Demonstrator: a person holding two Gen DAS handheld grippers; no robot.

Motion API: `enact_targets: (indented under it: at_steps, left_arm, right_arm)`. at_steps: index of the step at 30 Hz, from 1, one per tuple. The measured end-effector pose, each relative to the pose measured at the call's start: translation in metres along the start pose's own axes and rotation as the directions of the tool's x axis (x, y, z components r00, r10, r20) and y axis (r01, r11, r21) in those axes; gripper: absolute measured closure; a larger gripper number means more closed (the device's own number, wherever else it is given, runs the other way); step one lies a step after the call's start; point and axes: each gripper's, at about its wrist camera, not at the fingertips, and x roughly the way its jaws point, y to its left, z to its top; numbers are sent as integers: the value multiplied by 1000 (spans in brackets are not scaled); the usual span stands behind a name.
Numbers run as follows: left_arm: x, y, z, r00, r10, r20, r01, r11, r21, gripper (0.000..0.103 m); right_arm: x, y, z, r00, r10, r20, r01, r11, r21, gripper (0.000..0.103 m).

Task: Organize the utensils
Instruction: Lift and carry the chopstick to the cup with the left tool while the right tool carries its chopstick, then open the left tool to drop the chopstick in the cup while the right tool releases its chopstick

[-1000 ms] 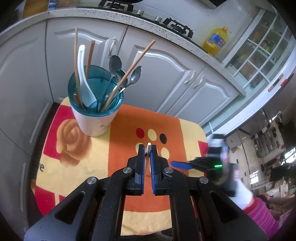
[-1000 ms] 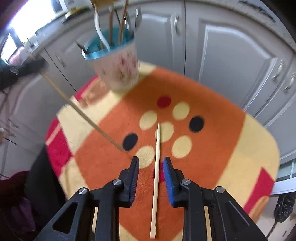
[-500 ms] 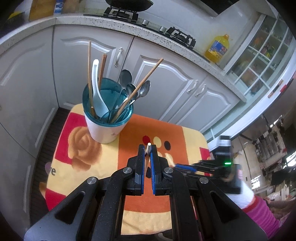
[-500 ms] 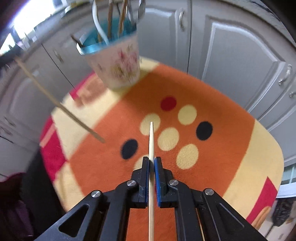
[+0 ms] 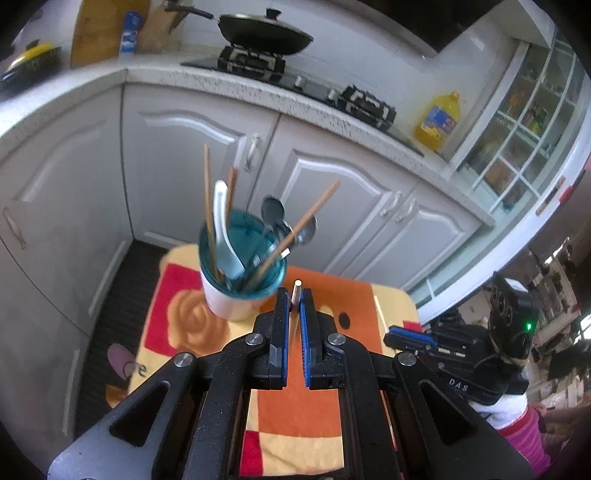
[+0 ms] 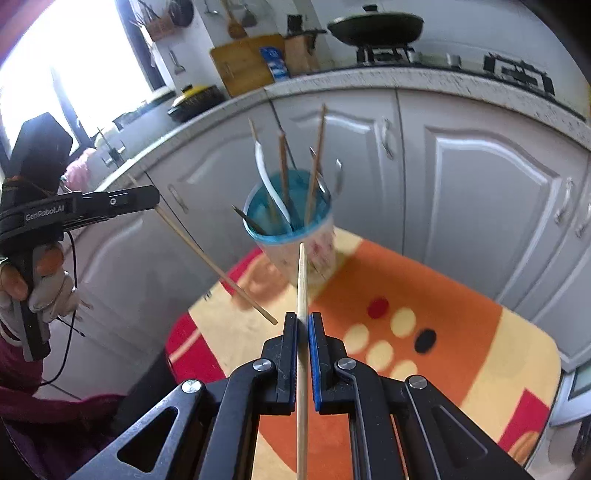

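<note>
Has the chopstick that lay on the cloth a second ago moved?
Yes. The right claw has closed on the chopstick and lifted it off the orange cloth, tip toward the cup.

From each hand-held gripper we look forward and steeply down along its fingers. Both views share the utensil cup (image 5: 242, 273) (image 6: 291, 225) on the orange cloth (image 5: 295, 417) (image 6: 443, 295), seen near, from opposite sides.

White cabinet doors (image 5: 332, 184) with metal handles stand under a speckled countertop (image 5: 258, 94). A gas stove (image 5: 251, 61) carries a black wok (image 5: 264, 33). A glass-door cupboard (image 5: 517, 129) is at the right. Bright daylight enters a window (image 6: 74, 66).
</note>
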Motion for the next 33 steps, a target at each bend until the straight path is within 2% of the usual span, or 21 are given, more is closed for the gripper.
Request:
enact_targets:
  at_steps: [9, 18, 21, 24, 33]
  left_arm:
    - [-18, 4, 47, 996, 49, 80, -51, 998, 24, 99]
    - [-4, 13, 86, 986, 126, 105, -135, 988, 77, 99]
    - [8, 22, 94, 986, 140, 95, -147, 987, 72, 99]
    - [23, 32, 97, 984, 161, 80, -166, 984, 65, 99]
    - [51, 53, 93, 981, 188, 49, -190, 981, 36, 99]
  right_arm:
    - [16, 27, 61, 991, 46, 125, -43, 999, -23, 98]
    - [54, 43, 131, 968, 17, 252, -8, 999, -37, 98]
    - [74, 42, 144, 962, 10, 272, 3, 999, -45, 98]
    - [91, 39, 151, 956, 36, 292, -22, 998, -50, 98]
    - [127, 20, 161, 938, 20, 346, -2, 999, -53, 98]
